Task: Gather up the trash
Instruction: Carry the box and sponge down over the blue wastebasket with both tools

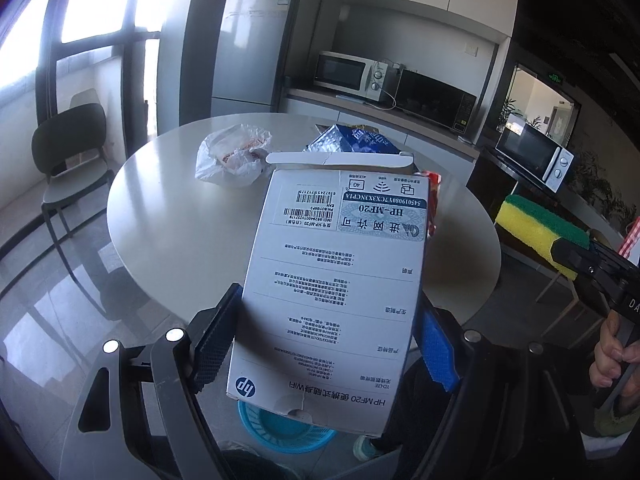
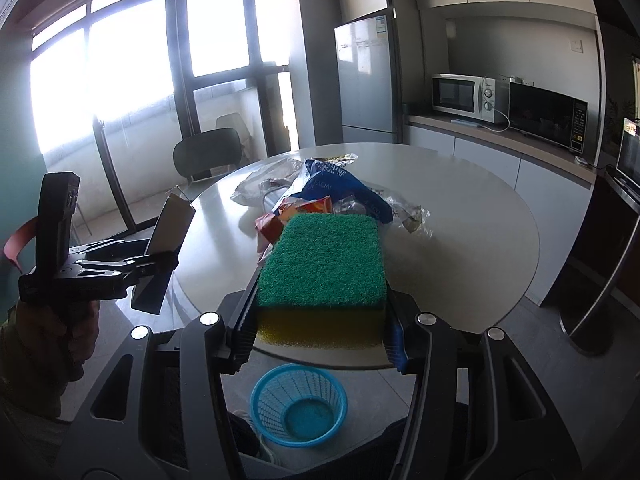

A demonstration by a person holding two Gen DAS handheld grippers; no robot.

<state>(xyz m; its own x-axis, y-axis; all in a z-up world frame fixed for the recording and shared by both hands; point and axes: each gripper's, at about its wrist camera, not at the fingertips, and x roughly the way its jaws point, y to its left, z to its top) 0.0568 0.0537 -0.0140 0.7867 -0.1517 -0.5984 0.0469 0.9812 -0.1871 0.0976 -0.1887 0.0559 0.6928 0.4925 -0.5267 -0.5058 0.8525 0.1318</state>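
My left gripper [image 1: 324,344] is shut on a white HP cardboard box [image 1: 336,272] and holds it upright above the floor, near the round table's front edge. My right gripper [image 2: 320,340] is shut on a green and yellow sponge [image 2: 320,268], also seen in the left wrist view [image 1: 536,232]. A blue plastic basket [image 2: 298,404] stands on the floor below both grippers; the left wrist view shows it [image 1: 280,428] partly hidden by the box. On the table lie a white plastic bag [image 1: 232,156], a blue bag [image 2: 336,184] and an orange wrapper [image 2: 296,212].
The round white table [image 2: 460,240] stands ahead. A dark chair [image 1: 72,148] stands at its left by the windows. A fridge [image 2: 364,80] and a counter with microwaves [image 2: 464,96] line the back wall. My left gripper and its box show at left in the right wrist view [image 2: 168,236].
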